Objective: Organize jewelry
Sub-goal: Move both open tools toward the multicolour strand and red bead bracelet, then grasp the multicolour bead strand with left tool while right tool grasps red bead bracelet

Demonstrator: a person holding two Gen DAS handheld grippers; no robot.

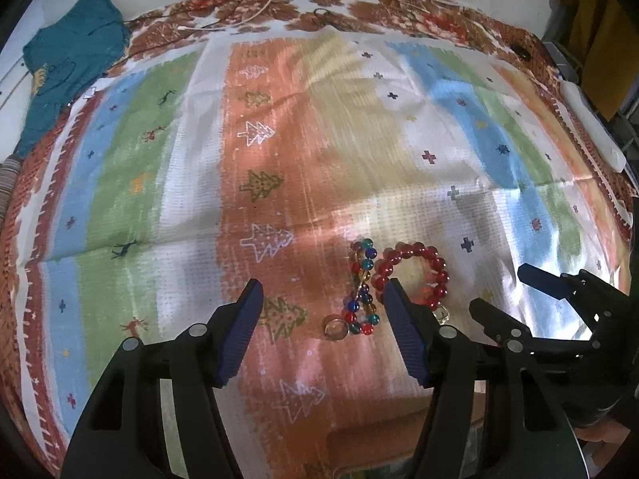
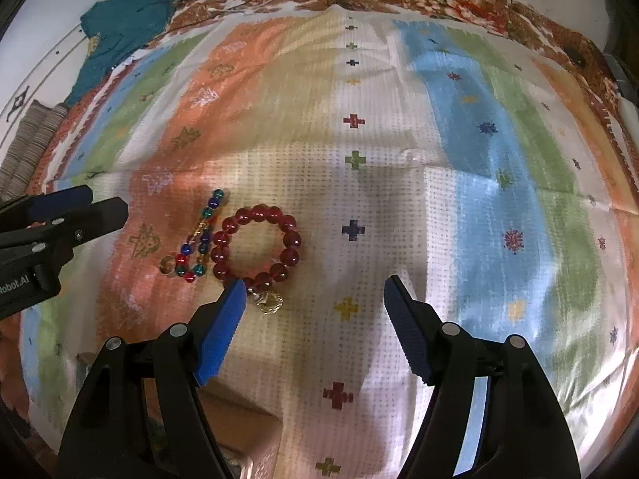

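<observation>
On the striped cloth [image 2: 399, 199] covering the worktop, both bracelets lie flat side by side, touching or nearly so, neither one held. My left claw [image 1: 323, 299] is spread wide, empty, hovering with its right finger over the edge of the red bead bracelet [image 1: 415, 271]. My right claw [image 2: 313, 299] is spread too, nothing between the fingers, its left finger just beside the bracelet's gold charm [image 2: 269, 299].

Red one sits as an open ring, so no real long axis; charm points toward me. Multicolour bead bracelet [image 2: 199, 239] is squashed into a narrow loop, long axis running away from me, leaning slightly right in the right wrist view. A small clear ring [image 1: 335, 327] sits at its near end.

My guess: they're laid out together ready for sorting, claws spread for a pick. Bottom edge shows something box-like, can't tell what.
</observation>
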